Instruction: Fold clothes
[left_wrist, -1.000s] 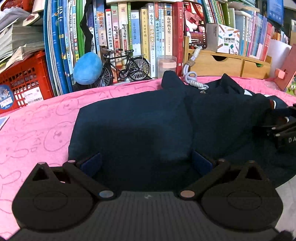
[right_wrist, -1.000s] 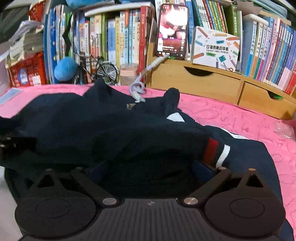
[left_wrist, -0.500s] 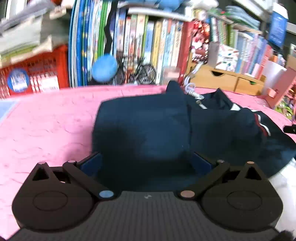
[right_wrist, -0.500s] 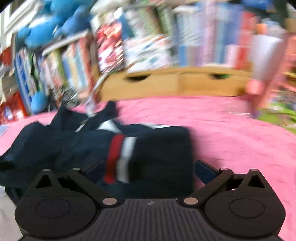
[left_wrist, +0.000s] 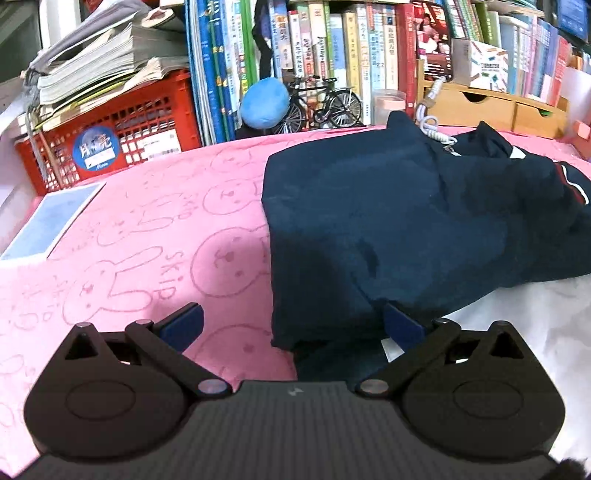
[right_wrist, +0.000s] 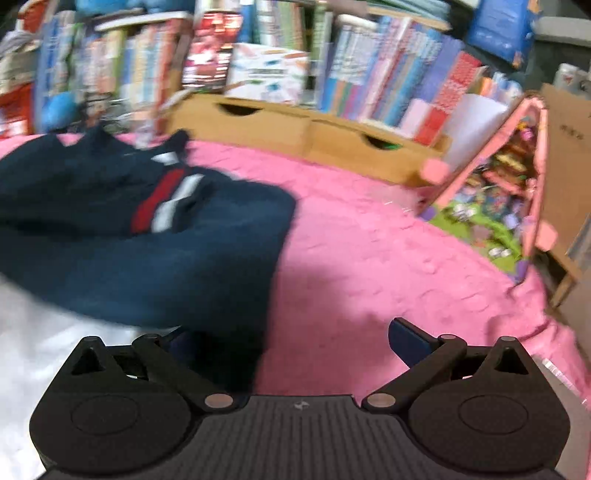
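Observation:
A navy garment (left_wrist: 388, 221) lies folded over on the pink rabbit-print cloth (left_wrist: 147, 236), its red-and-white striped cuff (left_wrist: 570, 184) at the far right. My left gripper (left_wrist: 293, 325) stands open at the garment's near left corner, with the hem lying between its fingers. In the blurred right wrist view the same garment (right_wrist: 147, 240) fills the left half, the striped cuff (right_wrist: 166, 206) on top. My right gripper (right_wrist: 291, 336) is open at the garment's near right corner; its left finger is hidden behind the fabric.
Books (left_wrist: 332, 55) line the back, with a red crate (left_wrist: 110, 133), a blue plush ball (left_wrist: 264, 103) and a toy bicycle (left_wrist: 321, 107) before them. Wooden drawers (right_wrist: 295, 122) and a pink toy house (right_wrist: 517, 192) stand at right. A white surface (left_wrist: 517, 314) shows near the garment's hem.
Both grippers have pulled back and swung outward, left one leftward and right one rightward. The garment that filled the space between their fingers now lies off to one side of each.

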